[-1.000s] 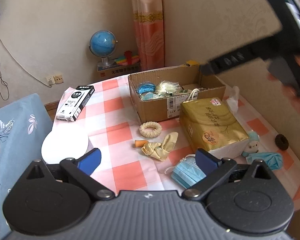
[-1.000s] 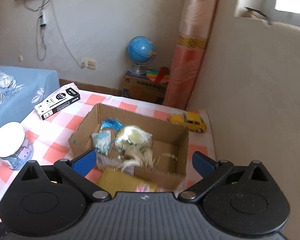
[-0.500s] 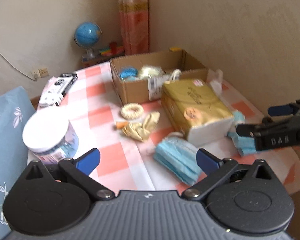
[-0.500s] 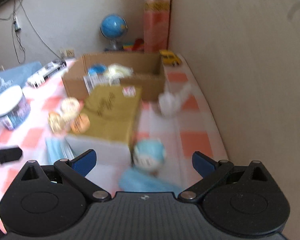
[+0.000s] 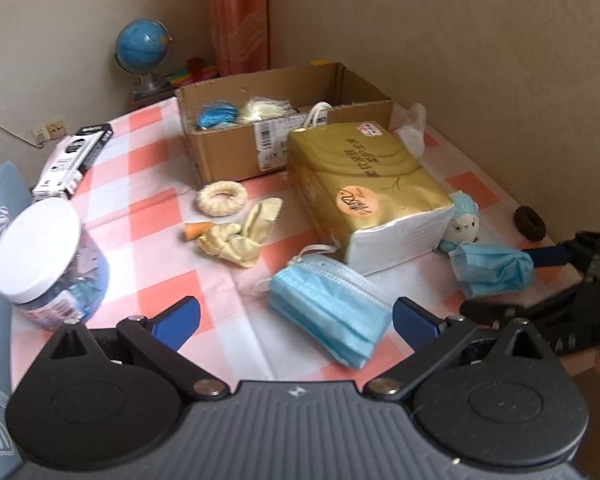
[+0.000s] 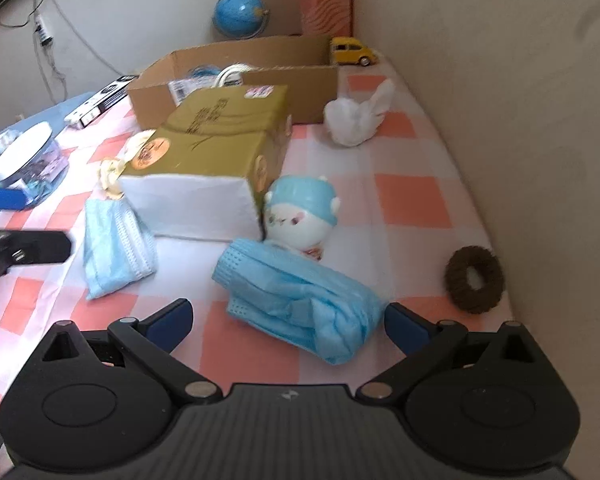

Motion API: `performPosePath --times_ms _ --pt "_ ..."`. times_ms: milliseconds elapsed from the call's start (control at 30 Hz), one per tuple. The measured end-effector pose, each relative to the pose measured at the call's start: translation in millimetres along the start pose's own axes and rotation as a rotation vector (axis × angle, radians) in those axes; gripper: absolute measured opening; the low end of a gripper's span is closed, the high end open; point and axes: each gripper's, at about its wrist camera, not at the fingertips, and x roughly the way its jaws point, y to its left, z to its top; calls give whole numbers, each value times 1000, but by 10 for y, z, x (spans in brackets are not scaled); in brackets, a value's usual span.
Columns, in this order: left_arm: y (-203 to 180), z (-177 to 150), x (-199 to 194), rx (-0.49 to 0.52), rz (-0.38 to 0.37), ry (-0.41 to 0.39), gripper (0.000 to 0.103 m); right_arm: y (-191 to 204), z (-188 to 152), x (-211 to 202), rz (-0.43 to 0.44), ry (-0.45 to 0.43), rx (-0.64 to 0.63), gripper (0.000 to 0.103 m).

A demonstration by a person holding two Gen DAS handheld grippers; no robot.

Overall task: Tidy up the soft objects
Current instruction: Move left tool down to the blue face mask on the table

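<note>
Soft stuff is scattered over the checkered bench (image 5: 112,184), with the right gripper (image 6: 286,322) spread wide, both fingers flanking the crumpled blue mask (image 6: 300,300) at the near edge, right in front of the little plush doll (image 6: 302,216) that sits against the gold tissue pack (image 6: 208,160). Left gripper (image 5: 296,320) is spread wide too and empty, hovering just short of the flat blue mask (image 5: 328,308), with the cream scrunchie (image 5: 222,199) and yellow cloth (image 5: 240,234) farther back. Cardboard box (image 5: 228,152) sits at the far side already holding a few bits, and a brown scrunchie (image 6: 475,279) lies off by the right wall.
</note>
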Motion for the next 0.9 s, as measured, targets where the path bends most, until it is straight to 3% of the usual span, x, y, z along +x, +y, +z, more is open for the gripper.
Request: performPosePath --times_ms 167,433,767,900 --pt "-48 84 228 -29 -33 29 102 54 -49 15 48 3 -32 103" --pt "-75 119 528 -79 -2 78 102 83 -53 -7 56 -4 -51 103" --pt "195 -70 336 -45 109 96 102 54 -42 -33 39 -28 -76 103" --pt "232 -62 319 -53 85 81 102 43 10 -19 27 -51 -102 103"
